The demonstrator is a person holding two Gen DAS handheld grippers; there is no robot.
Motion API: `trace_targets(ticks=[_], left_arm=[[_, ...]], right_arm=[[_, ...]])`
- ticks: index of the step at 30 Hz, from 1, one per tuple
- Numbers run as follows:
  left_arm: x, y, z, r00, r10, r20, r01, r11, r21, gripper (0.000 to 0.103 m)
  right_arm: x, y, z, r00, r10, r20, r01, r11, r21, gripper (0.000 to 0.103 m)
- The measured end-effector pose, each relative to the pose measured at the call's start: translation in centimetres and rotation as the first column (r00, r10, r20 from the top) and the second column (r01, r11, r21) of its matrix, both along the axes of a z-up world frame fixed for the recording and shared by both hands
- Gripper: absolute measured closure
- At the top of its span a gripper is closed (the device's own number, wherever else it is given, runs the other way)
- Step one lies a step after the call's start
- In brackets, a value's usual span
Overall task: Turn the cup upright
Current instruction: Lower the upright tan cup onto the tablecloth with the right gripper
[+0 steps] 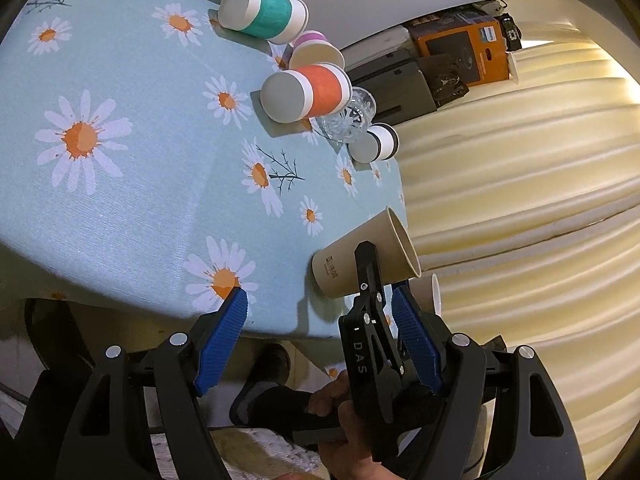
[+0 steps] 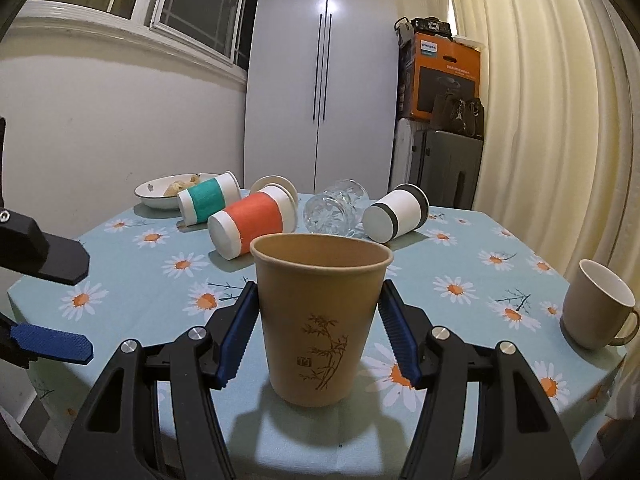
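Left wrist view: the left gripper (image 1: pixel 320 316) hangs off the table's edge, its blue fingers (image 1: pixel 222 340) spread wide with nothing between them. The brown paper cup (image 1: pixel 344 268) stands on the daisy tablecloth (image 1: pixel 132 196) near that edge, the right gripper (image 1: pixel 370 312) reaching to its wall. Beyond the cup, a red cup (image 1: pixel 306 96), a teal cup (image 1: pixel 262 14), a glass (image 1: pixel 350 116) and a grey-banded cup (image 1: pixel 376 144) lie on their sides.

Right wrist view: the cup (image 2: pixel 322 316) stands upright, mouth up, between the right gripper's (image 2: pixel 316 332) fingers (image 2: pixel 236 336). The left finger touches the cup's wall; the right one stands just off it, so the grip looks loose. A beige mug (image 2: pixel 596 310) sits well right of the cup; a bowl (image 2: pixel 160 194) sits behind the fallen cups.
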State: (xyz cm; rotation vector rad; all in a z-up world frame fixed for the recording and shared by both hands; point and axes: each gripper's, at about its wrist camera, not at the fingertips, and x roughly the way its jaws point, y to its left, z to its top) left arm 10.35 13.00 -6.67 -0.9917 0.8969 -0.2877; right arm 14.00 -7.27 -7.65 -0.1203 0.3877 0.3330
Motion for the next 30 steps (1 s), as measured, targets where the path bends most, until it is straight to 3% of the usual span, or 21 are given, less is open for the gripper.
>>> trace_targets(ticks=[16, 19, 30], left_arm=[[0.2, -0.2, 0.0, 1.000, -0.006, -0.003, 0.006, 0.999, 0.042, 0.030], [0.2, -0.2, 0.0, 1.000, -0.004, -0.005, 0.004, 0.999, 0.051, 0.030], [-0.1, -0.1, 0.4, 1.000, 0.009, 0.010, -0.009, 0.997, 0.083, 0.030]], right_arm=[[0.3, -0.9, -0.2, 0.998, -0.011, -0.065, 0.012, 1.000, 0.026, 0.040], [0.2, -1.2, 0.0, 0.998, -0.008, -0.062, 0.011, 0.999, 0.043, 0.024], [-0.9, -1.8, 1.3, 0.999, 0.000, -0.041, 0.002, 0.999, 0.044, 0.022]])
